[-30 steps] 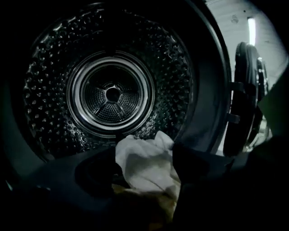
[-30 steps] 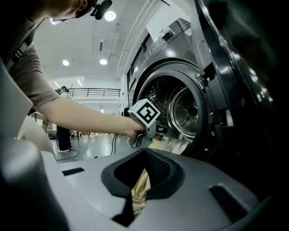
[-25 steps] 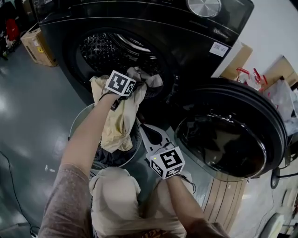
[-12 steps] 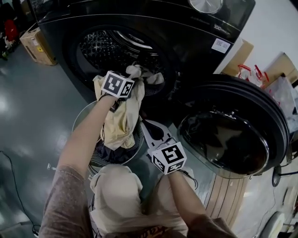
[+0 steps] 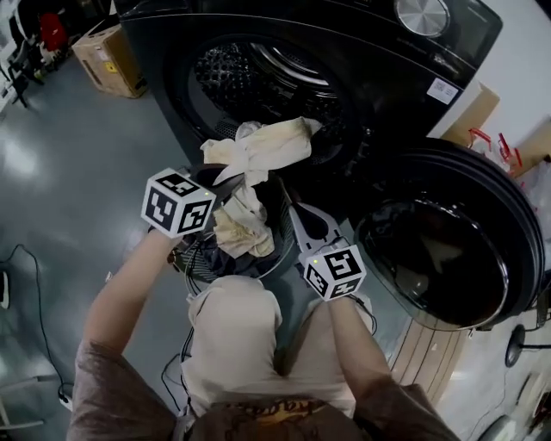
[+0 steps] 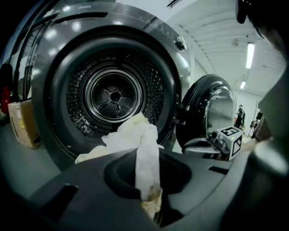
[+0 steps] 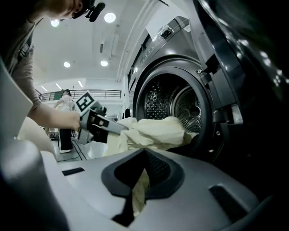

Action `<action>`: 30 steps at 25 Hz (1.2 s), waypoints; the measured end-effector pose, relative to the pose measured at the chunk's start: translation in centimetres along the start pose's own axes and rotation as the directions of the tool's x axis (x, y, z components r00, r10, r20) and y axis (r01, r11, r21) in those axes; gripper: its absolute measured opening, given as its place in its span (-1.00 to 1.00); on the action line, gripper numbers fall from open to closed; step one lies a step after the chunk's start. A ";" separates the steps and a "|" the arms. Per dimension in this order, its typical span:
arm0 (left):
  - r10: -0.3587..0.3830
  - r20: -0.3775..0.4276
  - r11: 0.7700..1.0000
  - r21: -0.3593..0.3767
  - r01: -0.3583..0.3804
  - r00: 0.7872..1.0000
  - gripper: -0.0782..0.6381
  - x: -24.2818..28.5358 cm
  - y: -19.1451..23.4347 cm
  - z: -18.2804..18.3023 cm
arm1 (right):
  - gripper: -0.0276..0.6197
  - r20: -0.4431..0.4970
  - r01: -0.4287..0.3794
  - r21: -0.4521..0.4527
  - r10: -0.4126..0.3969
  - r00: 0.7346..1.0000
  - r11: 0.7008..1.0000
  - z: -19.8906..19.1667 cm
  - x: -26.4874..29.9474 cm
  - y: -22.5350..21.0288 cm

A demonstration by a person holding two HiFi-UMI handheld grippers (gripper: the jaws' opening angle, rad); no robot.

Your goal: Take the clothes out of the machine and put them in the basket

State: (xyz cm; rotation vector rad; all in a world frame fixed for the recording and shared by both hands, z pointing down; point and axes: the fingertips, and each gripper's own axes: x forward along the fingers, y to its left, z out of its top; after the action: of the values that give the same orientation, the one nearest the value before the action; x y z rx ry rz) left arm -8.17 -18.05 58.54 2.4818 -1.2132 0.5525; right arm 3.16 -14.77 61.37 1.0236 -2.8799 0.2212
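Left gripper (image 5: 231,179): clenched on the cream garment (image 5: 267,146) before the washing machine (image 5: 362,52); its jaws have just been closing, with cloth between them, so we can drag it out.
Cream garment: spills from the machine's mouth toward the basket (image 5: 196,263) in front of the machine.
Right gripper (image 7: 137,191): pinches a cream strip, which we judge to be the same garment.
Around: a cardboard box (image 5: 108,56) sits left of the machine, well apart; the open door (image 5: 448,250) to the machine's right crowds us.

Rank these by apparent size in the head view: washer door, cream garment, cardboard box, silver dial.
1. Washer door
2. Cream garment
3. Cardboard box
4. Silver dial, partly cut off by the frame's top edge

No two look alike.
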 end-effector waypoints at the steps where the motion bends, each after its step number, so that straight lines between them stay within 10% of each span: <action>1: 0.004 0.003 1.000 -0.016 -0.004 1.000 -0.63 -1.4 -0.4 -0.6 | -0.92 0.005 -0.003 0.004 0.003 1.000 1.000 0.1 0.0 0.1; 10: 0.071 -0.056 0.996 -0.056 -0.074 0.996 -0.54 -6.4 -2.9 -5.1 | -0.92 0.013 -0.035 0.036 0.035 0.999 0.999 0.1 0.3 0.9; 15: 0.132 -0.045 0.990 -0.048 -0.134 0.990 0.00 -6.7 -2.1 -5.3 | -0.92 0.010 -0.034 0.044 0.034 0.999 0.998 0.1 0.2 0.9; 30: 0.079 0.022 0.992 -0.099 -0.076 0.997 0.02 -10.2 0.1 5.1 | -0.92 -0.070 -0.047 0.106 0.054 0.996 0.993 9.3 2.3 3.5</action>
State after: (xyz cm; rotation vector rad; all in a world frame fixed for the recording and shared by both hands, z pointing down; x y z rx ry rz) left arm -13.02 -13.52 49.24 2.3762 -1.3189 0.4701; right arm -1.06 -14.99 52.07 0.9377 -2.8575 0.4075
